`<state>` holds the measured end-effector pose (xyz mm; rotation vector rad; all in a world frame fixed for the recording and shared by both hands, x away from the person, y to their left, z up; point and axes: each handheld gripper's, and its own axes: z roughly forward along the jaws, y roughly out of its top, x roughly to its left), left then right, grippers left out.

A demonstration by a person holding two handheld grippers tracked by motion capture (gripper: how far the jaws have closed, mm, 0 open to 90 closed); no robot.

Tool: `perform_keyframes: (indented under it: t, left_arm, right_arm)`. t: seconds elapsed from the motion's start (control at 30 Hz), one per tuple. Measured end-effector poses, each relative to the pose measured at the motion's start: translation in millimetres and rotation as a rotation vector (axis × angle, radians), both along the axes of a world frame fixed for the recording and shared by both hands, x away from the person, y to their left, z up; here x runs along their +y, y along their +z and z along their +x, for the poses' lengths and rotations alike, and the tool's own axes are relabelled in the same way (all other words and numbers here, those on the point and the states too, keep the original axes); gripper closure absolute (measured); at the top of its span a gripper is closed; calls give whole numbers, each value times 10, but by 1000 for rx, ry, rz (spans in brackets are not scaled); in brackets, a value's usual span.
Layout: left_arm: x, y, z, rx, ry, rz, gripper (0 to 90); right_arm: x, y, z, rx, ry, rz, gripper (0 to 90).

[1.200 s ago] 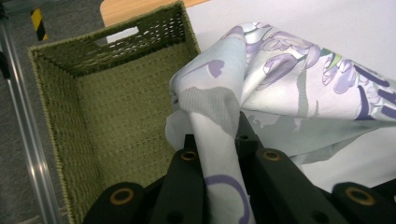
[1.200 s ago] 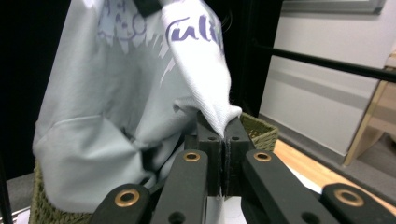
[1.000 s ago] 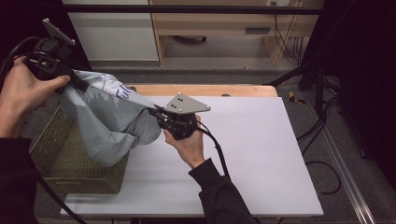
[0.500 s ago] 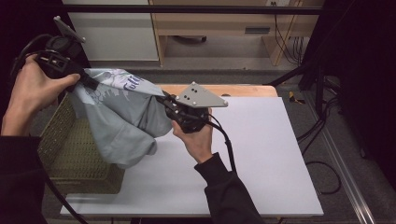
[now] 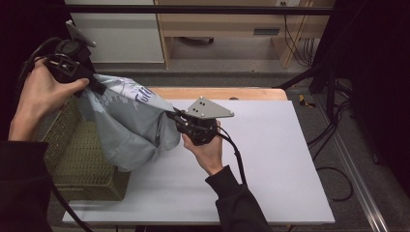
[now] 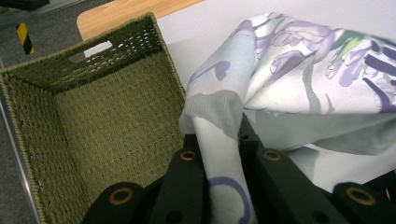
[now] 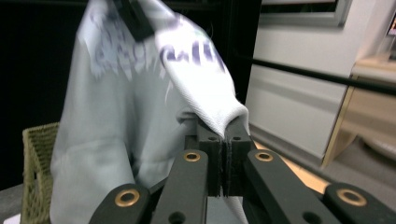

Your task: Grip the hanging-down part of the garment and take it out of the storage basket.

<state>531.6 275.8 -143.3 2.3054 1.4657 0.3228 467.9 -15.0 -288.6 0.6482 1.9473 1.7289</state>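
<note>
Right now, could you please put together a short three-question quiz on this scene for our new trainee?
1. True or false: both the left gripper and the right gripper are shut on the pale printed garment.
2. Multiple choice: what lies below the hanging garment at the table's left end? A) a green woven basket B) a metal tray C) a cardboard box
3. In a few words: which hand holds its end of the garment higher in the high view?

Key
1. True: cloth is pinched between each pair of jaws in the gripper views.
2. A: the basket sits open on the white table.
3. The left hand, up near the top left.
</note>
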Motion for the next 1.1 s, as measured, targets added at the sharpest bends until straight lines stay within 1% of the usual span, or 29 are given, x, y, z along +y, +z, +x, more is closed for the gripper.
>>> perform_keyframes:
  t: [0.03, 0.07, 0.13, 0.2, 0.23, 0.27, 0.33, 0.4, 0.43, 0.47, 0.5, 0.53, 0.57, 0.6, 0.63, 0.7, 0.73, 0.77, 0.8, 0.83, 0.87, 0.9, 1.0, 1.03, 1.1]
  left_arm:
    - [-4, -11, 0, 0, 0, 1, 845]
    - [-7, -21, 1, 2, -2, 3, 845]
    - [-10, -41, 5, 5, 0, 4, 845]
    - [-7, -53, 11, 5, 5, 8, 845]
    - [-3, -56, 15, 4, 7, 11, 846]
    - [0, -58, 17, 5, 7, 10, 846]
    - [2, -65, 21, 6, 9, 10, 846]
    - [9, -72, 25, 8, 10, 10, 847]
    - [10, -76, 26, 8, 13, 10, 847]
    - [12, -79, 26, 8, 12, 10, 847]
    - [17, -81, 26, 8, 14, 9, 847]
    - [20, -82, 26, 9, 14, 9, 847]
    - [24, -84, 25, 11, 15, 8, 847]
    - [28, -84, 26, 10, 16, 6, 846]
    - [31, -84, 27, 11, 19, 4, 846]
    - [30, -86, 30, 13, 18, 3, 846]
    - [29, -87, 32, 14, 18, 2, 846]
    - [28, -91, 36, 15, 19, 3, 846]
    - [28, -93, 38, 15, 19, 4, 846]
    - [30, -95, 43, 17, 21, 4, 846]
    - [31, -99, 47, 16, 23, 2, 846]
    - [33, -103, 50, 17, 24, 0, 846]
    - [37, -118, 60, 22, 29, 0, 846]
    - [37, -121, 62, 23, 30, 2, 846]
    - [36, -127, 72, 27, 31, 0, 846]
  right_arm:
    - [7, -47, 9, 9, 2, 0, 886]
    - [19, -108, 15, 28, 2, -4, 884]
    - [55, -249, 34, 55, 6, -22, 874]
    - [91, -358, 49, 82, 16, -39, 834]
    - [116, -417, 57, 98, 21, -48, 801]
    - [144, -483, 68, 125, 34, -72, 763]
    - [183, -564, 77, 147, 50, -103, 672]
    - [208, -628, 69, 159, 62, -135, 586]
    - [185, -674, 32, 161, 85, -135, 469]
    - [185, -674, 32, 161, 85, -135, 469]
    - [169, -684, 13, 157, 82, -130, 412]
    - [127, -702, -19, 154, 80, -115, 346]
    - [95, -715, -33, 147, 75, -110, 303]
    - [43, -727, -49, 139, 65, -109, 284]
    - [-14, -737, -69, 138, 41, -101, 266]
    - [-151, -760, -100, 149, 20, -72, 212]
    - [-249, -778, -117, 153, 3, -51, 200]
    - [-311, -789, -127, 154, -8, -47, 188]
    - [-414, -809, -147, 153, -33, -37, 165]
    - [-479, -823, -159, 149, -48, -32, 154]
    - [-578, -842, -183, 154, -81, -16, 149]
    - [-662, -858, -198, 153, -98, -6, 139]
    - [-871, -896, -245, 144, -140, 28, 115]
    - [-956, -909, -270, 142, -159, 36, 105]
    - [-1079, -930, -305, 138, -177, 46, 88]
